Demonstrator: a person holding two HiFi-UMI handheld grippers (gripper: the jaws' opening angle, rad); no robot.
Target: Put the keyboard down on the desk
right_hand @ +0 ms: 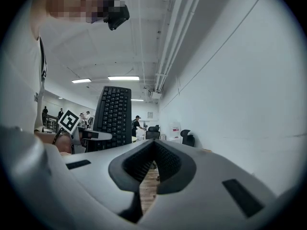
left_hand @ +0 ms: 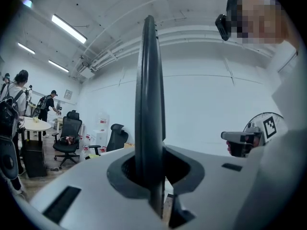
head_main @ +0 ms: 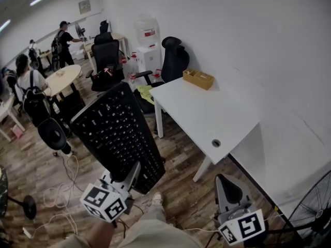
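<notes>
A black keyboard hangs in the air over the wooden floor, left of the white desk, its key side facing up. My left gripper is shut on its near end. In the left gripper view the keyboard stands edge-on, clamped between the jaws of the left gripper. My right gripper is low at the right, near the desk's front corner, shut with nothing in it. In the right gripper view the right gripper has its pads together, and the keyboard shows to the left.
A cardboard box sits at the desk's far end, and a cable hole lies near its front. Office chairs stand behind. A fan is at the bottom right. Cables lie on the floor; people stand far left.
</notes>
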